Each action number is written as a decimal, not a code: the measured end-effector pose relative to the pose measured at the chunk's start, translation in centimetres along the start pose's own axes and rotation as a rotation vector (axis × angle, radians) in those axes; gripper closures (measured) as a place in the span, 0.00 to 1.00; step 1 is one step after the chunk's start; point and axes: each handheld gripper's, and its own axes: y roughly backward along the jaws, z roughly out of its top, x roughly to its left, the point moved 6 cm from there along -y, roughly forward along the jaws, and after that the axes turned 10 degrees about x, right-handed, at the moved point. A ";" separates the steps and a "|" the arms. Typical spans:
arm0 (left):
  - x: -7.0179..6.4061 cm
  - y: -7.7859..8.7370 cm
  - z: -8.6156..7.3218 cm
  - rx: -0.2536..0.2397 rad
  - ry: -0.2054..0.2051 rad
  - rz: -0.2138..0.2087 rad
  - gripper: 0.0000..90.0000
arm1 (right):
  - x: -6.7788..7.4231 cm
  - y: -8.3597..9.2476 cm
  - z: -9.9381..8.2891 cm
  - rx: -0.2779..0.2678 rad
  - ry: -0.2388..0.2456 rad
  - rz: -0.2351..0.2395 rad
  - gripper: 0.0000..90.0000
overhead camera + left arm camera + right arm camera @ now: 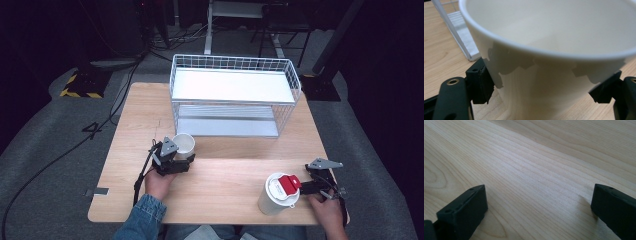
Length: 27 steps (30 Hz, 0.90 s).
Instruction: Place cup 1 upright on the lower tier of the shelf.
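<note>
Filling the middle of the high view is one light wooden table [220,185], and at its upper centre stands one white wire rack [234,95] with two shelves, both bare. Two white cups sit in front of it: one open cup [184,145] left of centre, and one taller lidded cup [276,194] with a red flap on its lid at the lower right. Next down in size are the two hand-held grippers. The left gripper [180,161] sits just below the open cup in the frame, and in the left gripper view its black jaws stand on either side of the cup's wall [549,82], the left pad against it and the right pad at its edge, so it appears to be grasping the cup, upright on the table. The rack lies straight beyond this cup toward the top of the frame, so any lift to a shelf would likely run forward and up, and the left hand [159,184] is the nearer one. The right gripper [320,187] rests just right of the lidded cup, its jaws spread wide over bare wood [536,182], holding nothing.
</note>
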 end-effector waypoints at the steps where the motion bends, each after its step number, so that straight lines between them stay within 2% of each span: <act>1: -0.2 0.4 0.4 -0.007 0.002 -0.004 0.24 | 0.0 0.0 0.0 0.000 0.000 0.000 0.01; 5: -0.6 0.9 1.1 -0.019 -0.004 -0.007 0.24 | 0.0 0.0 0.0 0.001 -0.004 -0.001 0.01; 11: -1.0 1.3 2.1 -0.011 -0.017 -0.007 0.24 | 0.0 0.0 0.0 0.001 -0.005 -0.003 0.01; 13: -1.2 1.4 2.5 -0.018 -0.010 -0.011 0.24 | 0.0 0.0 0.0 0.001 -0.007 -0.004 0.01; 17: -1.4 1.2 3.4 -0.011 -0.024 -0.011 0.24 | 0.0 0.0 0.0 0.001 -0.006 -0.004 0.01; 20: -1.7 1.1 4.1 -0.016 -0.013 -0.024 0.24 | 0.0 0.0 0.0 0.001 -0.006 -0.004 0.01; 24: -2.0 0.9 5.2 -0.019 -0.031 -0.024 0.24 | 0.0 0.0 0.0 0.000 -0.006 -0.005 0.01; 27: -2.3 0.5 6.0 -0.017 -0.037 -0.039 0.24 | 0.0 0.0 0.0 0.000 -0.006 -0.005 0.01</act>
